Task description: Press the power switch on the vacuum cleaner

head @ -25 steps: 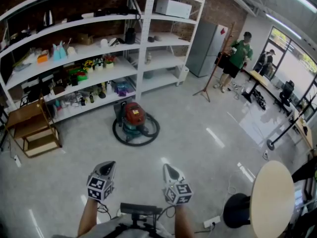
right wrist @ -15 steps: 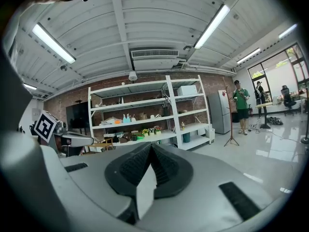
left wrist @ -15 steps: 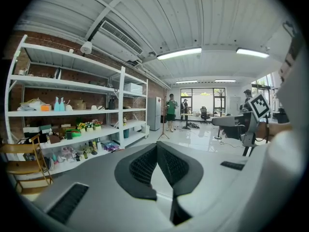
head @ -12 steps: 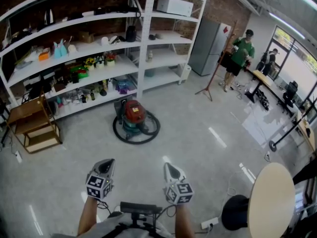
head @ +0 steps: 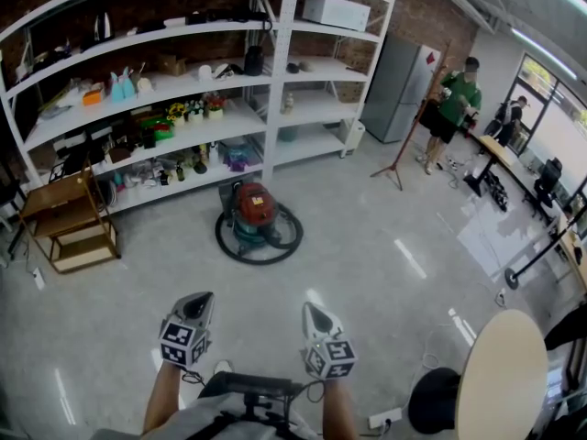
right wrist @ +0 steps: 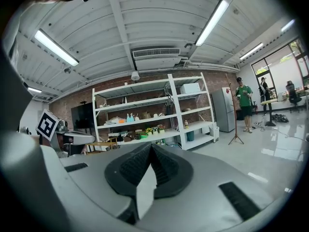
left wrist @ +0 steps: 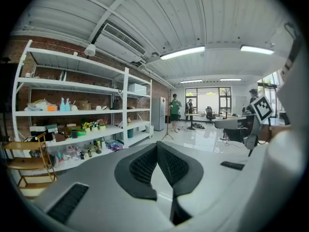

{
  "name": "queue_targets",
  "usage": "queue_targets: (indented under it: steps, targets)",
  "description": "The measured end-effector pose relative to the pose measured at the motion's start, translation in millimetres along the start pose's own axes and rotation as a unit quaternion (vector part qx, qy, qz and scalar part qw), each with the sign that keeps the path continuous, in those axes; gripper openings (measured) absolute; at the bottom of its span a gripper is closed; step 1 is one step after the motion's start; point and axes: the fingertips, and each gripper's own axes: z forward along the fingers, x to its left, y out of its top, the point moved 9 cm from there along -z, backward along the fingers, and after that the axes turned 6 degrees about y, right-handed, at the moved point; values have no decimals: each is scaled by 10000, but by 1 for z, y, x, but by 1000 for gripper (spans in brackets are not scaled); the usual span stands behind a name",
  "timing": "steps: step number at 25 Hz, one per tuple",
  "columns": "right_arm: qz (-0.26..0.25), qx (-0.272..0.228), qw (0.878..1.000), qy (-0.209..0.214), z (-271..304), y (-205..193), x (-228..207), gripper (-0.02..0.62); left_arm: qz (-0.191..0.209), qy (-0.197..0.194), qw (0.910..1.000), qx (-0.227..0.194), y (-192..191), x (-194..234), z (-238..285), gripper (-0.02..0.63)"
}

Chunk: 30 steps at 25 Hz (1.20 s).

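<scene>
Red-lidded vacuum is sitting well ahead of both jaw pairs, only drifting slightly in head view as the camera is panning, while left gripper and right gripper are staying closed and empty, so the approach is barely starting.

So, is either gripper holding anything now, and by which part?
Nothing is held. The left gripper and the right gripper both have their jaws together with nothing between; the vacuum stands far ahead.

Bright, even light. Ceiling strip lights lit; daylight through windows at right. Glare streaks on glossy floor. Strong fisheye bending; both gripper views vignetted black at corners.
</scene>
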Motion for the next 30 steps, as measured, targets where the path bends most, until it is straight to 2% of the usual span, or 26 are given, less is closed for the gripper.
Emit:
queue_targets:
  steps: [12, 30]
  targets:
    - [67, 28, 10000, -16, 20, -2, -17, 12, 40, -26, 10000, 48, 1, 8, 25, 6]
    - [57, 243, 9997, 19, 128, 22, -46, 12, 24, -185, 9998, 110, 31, 65, 116, 6]
